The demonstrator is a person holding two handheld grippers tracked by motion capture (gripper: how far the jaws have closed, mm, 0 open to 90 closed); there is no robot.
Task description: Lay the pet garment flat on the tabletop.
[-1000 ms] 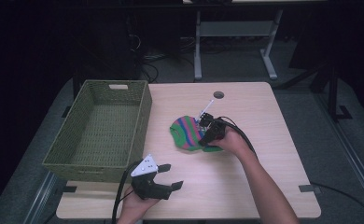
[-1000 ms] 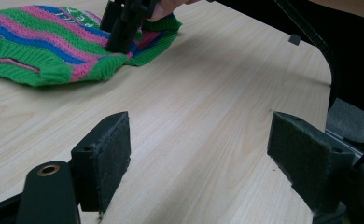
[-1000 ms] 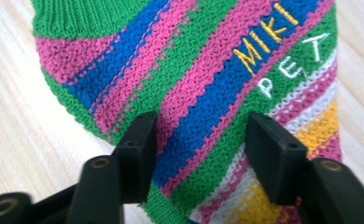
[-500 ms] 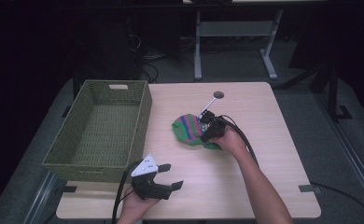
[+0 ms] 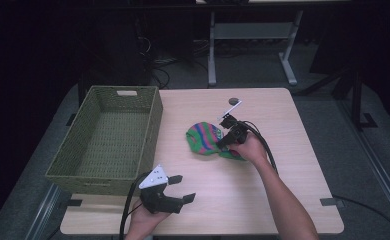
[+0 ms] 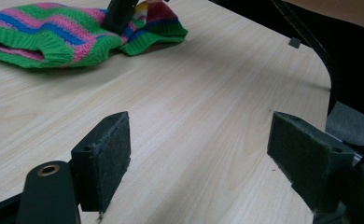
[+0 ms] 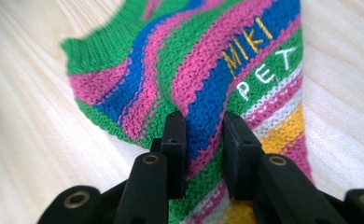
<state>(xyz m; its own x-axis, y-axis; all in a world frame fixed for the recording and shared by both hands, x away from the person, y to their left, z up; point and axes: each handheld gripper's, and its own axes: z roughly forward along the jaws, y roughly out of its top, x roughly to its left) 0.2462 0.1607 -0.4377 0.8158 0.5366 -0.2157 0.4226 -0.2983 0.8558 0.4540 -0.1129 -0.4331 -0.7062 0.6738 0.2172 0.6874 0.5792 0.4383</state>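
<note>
Beside the woven olive-green rectangular basket (image 5: 108, 137), on the pale wooden bench (image 5: 293, 125), lies a striped green, pink and blue knitted garment (image 5: 205, 137). On it the right gripper (image 7: 203, 135) has its jaws clenched on a raised fold of knit. To lift cleanly, that pinch should probably stay deep in the fold. Nearer the person than the basket, the left gripper (image 6: 199, 154) rests with jaws spread, empty.
</note>
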